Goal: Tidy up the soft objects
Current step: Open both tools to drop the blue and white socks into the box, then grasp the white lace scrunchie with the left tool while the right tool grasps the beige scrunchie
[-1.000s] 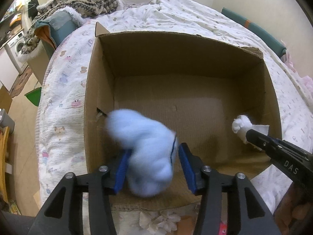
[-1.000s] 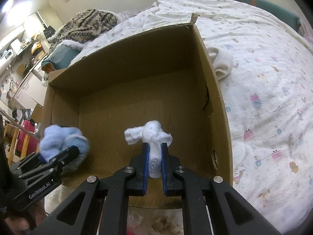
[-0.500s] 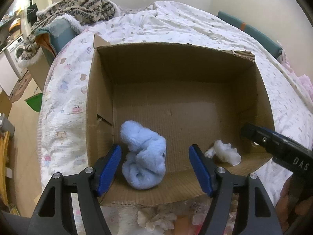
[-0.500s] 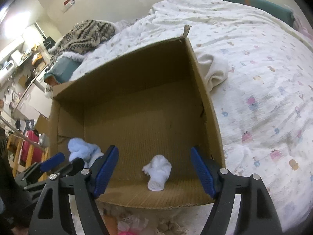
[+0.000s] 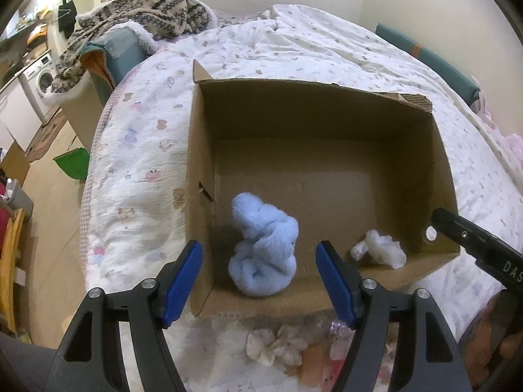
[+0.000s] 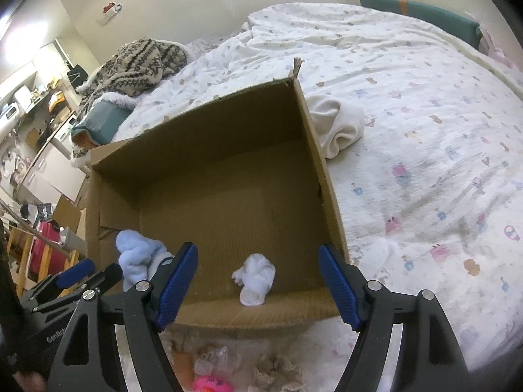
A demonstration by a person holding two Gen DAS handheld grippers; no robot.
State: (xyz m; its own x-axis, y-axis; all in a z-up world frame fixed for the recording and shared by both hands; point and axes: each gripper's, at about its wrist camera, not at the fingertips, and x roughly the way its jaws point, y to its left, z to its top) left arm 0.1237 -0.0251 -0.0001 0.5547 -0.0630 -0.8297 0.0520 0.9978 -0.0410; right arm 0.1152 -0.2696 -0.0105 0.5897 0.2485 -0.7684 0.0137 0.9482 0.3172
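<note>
two soft bundles lay in box on bed

white letters reading "das" showed on the right gripper's (image 6: 258, 285) black arm in the left wrist view, and a partly cut "genro" on the left gripper's (image 5: 258, 282) arm in the right wrist view. an open cardboard box (image 5: 327, 98) sat on a bed (image 5: 294, 49) with a small-print cover. inside it were two things only: a blue sock (image 5: 264, 258), rolled and standing near the front left corner, and a white sock (image 5: 379, 250), bunched near the front right wall. both grippers hung at the box's near edge with blue-padded fingers spread wide and nothing between them. the blue sock sat ahead of the left gripper, the white sock (image 6: 255, 277) ahead of the right, neither touched. a cream cloth (image 6: 336, 127) lay on the cover just outside the box's right wall. a patterned knit (image 5: 143, 9) was heaped past the bed's far corner.
</note>
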